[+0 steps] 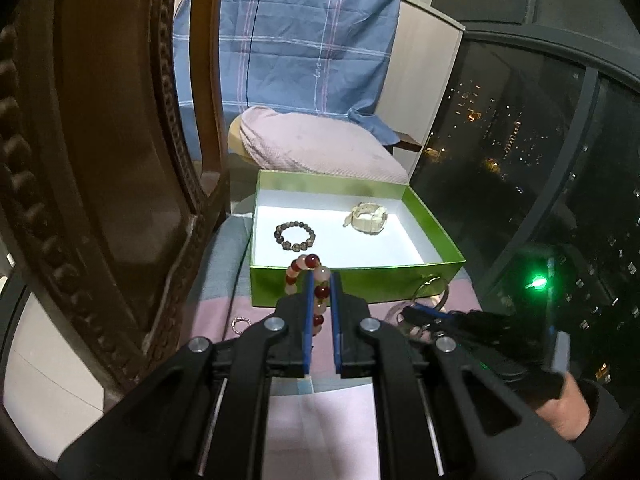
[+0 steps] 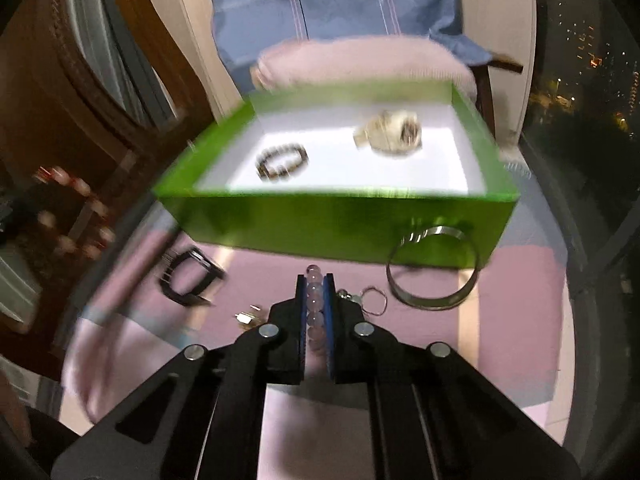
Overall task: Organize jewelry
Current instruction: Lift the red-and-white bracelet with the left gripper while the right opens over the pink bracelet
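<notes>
Left gripper [image 1: 322,280] fingers clamped on a red-and-pink bead bracelet [image 1: 310,264], loop lifted clear of the bedding, just short of the green box's near wall. Right gripper [image 2: 315,282] fingers together on a pale pink bead bracelet [image 2: 314,300], beads lined up between the blue pads [image 2: 329,304], low over the pink cloth [image 2: 520,300]. Just right of those fingers, a thin wire ring [image 2: 375,300] and a wide metal bangle [image 2: 432,270], the bangle resting close against the box front. To the left, a black angular bracelet [image 2: 190,278] and a small metal piece [image 2: 247,316], both on the cloth. Small sparkly ring [image 1: 240,325] on the cloth left of the left gripper. Green box [image 1: 356,282] open, white floor inside, holding a dark beaded bracelet [image 1: 295,235] at left and a cream watch [image 1: 368,218] at right, well apart. Behind the box, a pink pillow [image 1: 312,144] against blue plaid fabric [image 1: 304,40]. Carved dark wood frame [image 1: 100,140] at far left; night window with city lights [image 1: 520,140] at right. Right-wrist view blurred throughout.
</notes>
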`<state>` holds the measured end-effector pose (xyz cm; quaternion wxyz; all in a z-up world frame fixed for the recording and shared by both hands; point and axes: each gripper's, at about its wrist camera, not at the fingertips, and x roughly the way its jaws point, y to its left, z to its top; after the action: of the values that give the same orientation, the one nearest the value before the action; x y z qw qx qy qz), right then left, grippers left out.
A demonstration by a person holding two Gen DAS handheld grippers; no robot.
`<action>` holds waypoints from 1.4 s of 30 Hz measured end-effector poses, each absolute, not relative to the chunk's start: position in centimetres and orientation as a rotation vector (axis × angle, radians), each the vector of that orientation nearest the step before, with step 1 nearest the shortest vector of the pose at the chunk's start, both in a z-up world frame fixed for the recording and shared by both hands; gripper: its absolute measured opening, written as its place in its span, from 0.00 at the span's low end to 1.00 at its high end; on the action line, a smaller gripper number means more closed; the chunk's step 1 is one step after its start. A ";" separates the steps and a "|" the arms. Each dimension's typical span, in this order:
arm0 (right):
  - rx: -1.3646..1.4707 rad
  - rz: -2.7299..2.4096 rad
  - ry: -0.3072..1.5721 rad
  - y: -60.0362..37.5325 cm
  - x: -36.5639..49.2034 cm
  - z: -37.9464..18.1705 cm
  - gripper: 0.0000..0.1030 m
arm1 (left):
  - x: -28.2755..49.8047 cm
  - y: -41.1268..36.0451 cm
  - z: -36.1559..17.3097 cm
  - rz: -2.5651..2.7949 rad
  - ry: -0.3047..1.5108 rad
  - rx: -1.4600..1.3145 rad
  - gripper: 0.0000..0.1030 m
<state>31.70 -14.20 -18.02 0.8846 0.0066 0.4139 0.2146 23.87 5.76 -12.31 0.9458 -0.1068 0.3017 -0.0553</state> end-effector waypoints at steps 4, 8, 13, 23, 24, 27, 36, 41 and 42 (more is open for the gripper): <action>0.092 0.462 0.805 -16.6 29.7 -14.8 0.08 | 22.7 5.3 -11.3 -0.127 0.604 -0.217 0.08; 0.158 0.478 0.744 -19.4 27.2 -11.4 0.08 | 21.0 4.9 -10.1 -0.151 0.588 -0.223 0.08; 0.177 0.503 0.692 -21.9 24.1 -8.6 0.08 | 19.4 4.1 -9.3 -0.168 0.580 -0.209 0.08; 0.210 0.526 0.890 -20.4 26.4 -14.4 0.08 | 19.6 3.4 -10.1 -0.160 0.612 -0.220 0.08; 0.195 0.537 0.913 -19.7 26.8 -15.0 0.08 | 19.7 3.3 -10.1 -0.159 0.612 -0.218 0.08; 0.104 0.460 0.902 -18.7 27.5 -16.0 0.10 | 19.6 3.3 -10.1 -0.160 0.608 -0.210 0.08; 0.037 0.403 0.862 -19.4 26.4 -15.5 0.42 | 19.9 3.9 -10.2 -0.168 0.616 -0.214 0.08; -0.118 0.431 0.881 -15.7 25.7 -18.1 0.42 | 20.1 3.6 -10.3 -0.174 0.620 -0.212 0.08; -0.136 0.429 0.883 -15.3 25.8 -18.5 0.42 | 20.1 3.6 -10.3 -0.175 0.621 -0.211 0.08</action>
<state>25.81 -15.34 -18.48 0.8797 -0.0654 0.4237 0.2058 20.12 3.63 -10.34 0.9429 -0.1037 0.3046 -0.0856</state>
